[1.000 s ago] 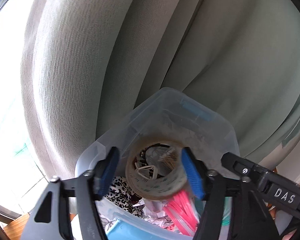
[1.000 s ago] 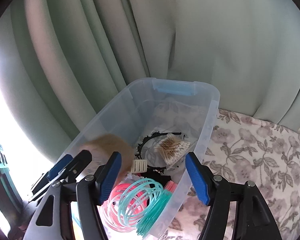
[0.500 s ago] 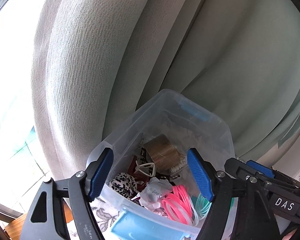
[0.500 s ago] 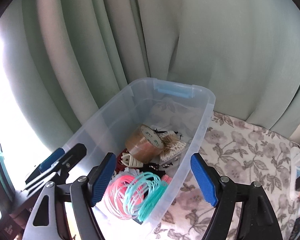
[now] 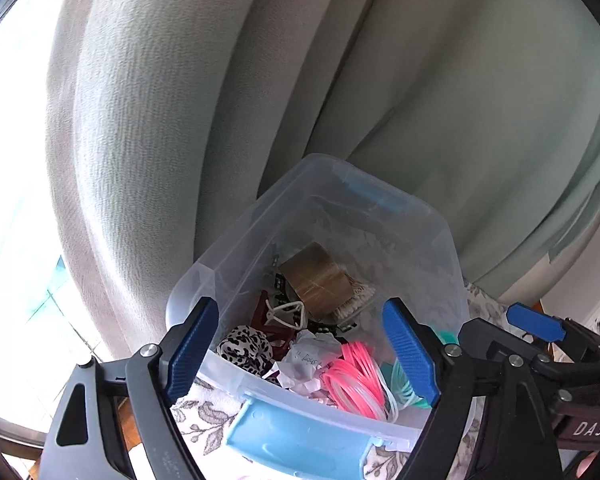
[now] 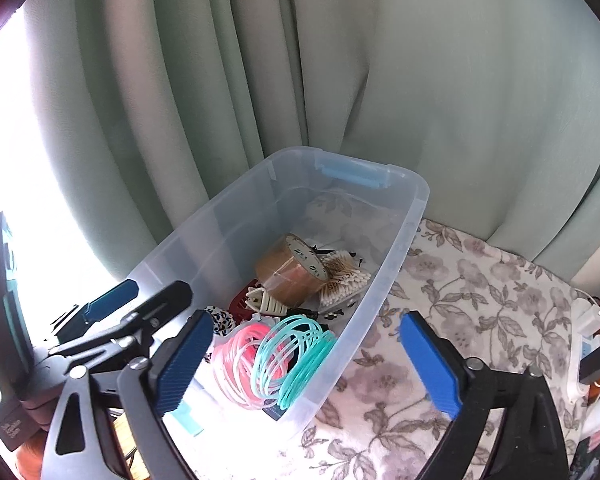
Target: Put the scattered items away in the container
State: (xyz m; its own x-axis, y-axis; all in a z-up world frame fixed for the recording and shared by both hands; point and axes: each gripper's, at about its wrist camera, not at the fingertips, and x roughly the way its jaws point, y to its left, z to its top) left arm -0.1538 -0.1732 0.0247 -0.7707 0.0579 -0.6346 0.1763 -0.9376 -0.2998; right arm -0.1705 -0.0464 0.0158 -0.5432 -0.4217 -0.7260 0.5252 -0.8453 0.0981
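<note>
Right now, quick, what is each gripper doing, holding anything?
Left gripper: jaws opening, nothing between them; the tape roll lies in the bin.
Right gripper: jaws opening, holding nothing.

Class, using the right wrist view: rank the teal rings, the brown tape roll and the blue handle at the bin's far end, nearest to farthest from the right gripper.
1. Teal rings, near end of the bin, beside the left jaw.
2. Brown tape roll, mid-bin.
3. Blue handle, far rim by the curtain.
</note>
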